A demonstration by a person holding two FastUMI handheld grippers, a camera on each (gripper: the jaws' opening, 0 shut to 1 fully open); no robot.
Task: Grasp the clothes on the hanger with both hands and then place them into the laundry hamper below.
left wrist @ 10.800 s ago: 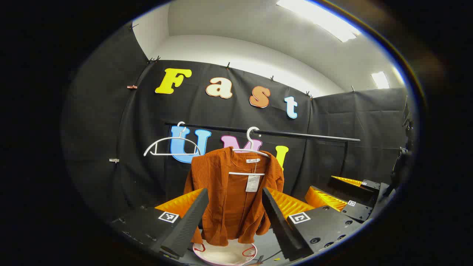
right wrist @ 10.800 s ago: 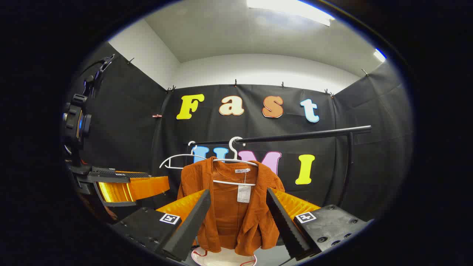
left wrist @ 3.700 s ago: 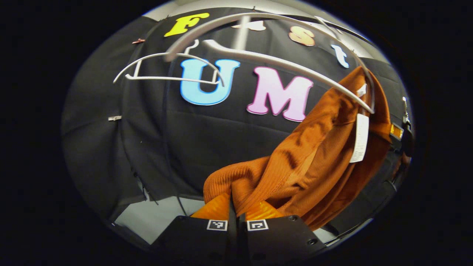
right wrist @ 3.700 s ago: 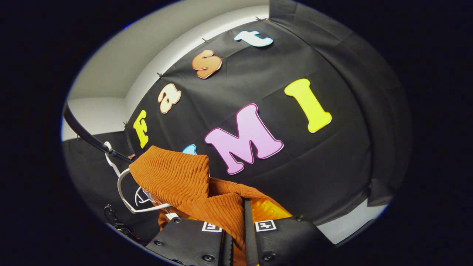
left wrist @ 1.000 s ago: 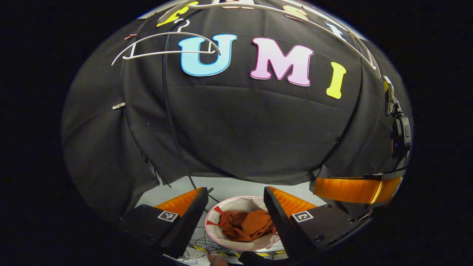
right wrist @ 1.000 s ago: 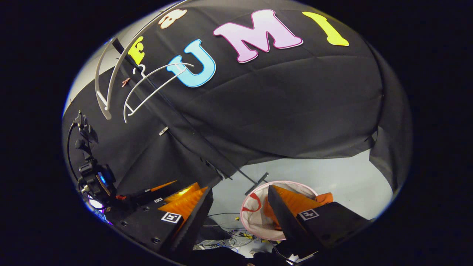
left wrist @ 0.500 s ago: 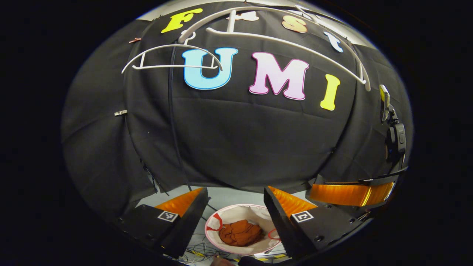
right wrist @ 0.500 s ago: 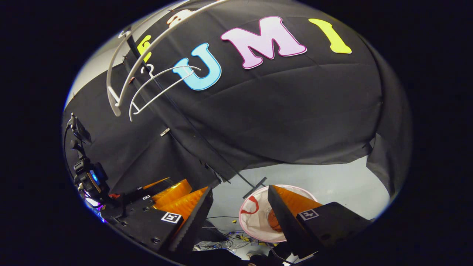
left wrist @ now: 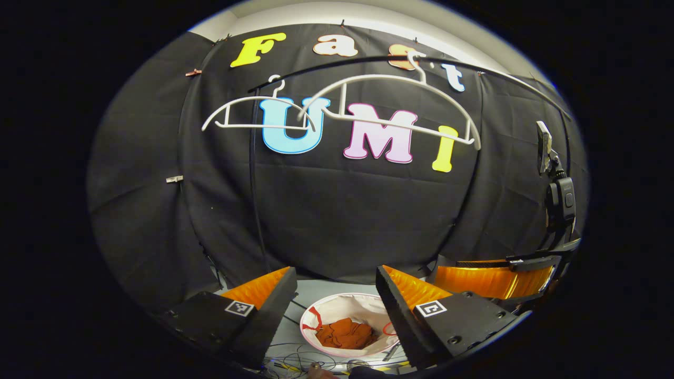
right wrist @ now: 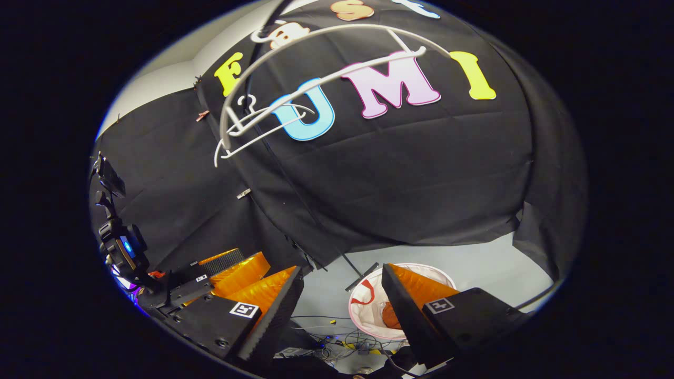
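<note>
Clothes (left wrist: 348, 333) lie crumpled inside the laundry hamper (left wrist: 337, 306).

Clearance: hamper (left wrist: 337, 310) mouth open above, 6 o'clock betw. left tongs (left wrist: 337, 295) fingers. Obstacles: two bare hangers (left wrist: 389, 105) on rail (left wrist: 489, 71), 12 o'clock; floor cables (right wrist: 337, 337), 6 o'clock, just beside hamper.

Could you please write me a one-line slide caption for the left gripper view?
Open left gripper above the hamper holding the orange garment; two bare hangers overhead.
</note>
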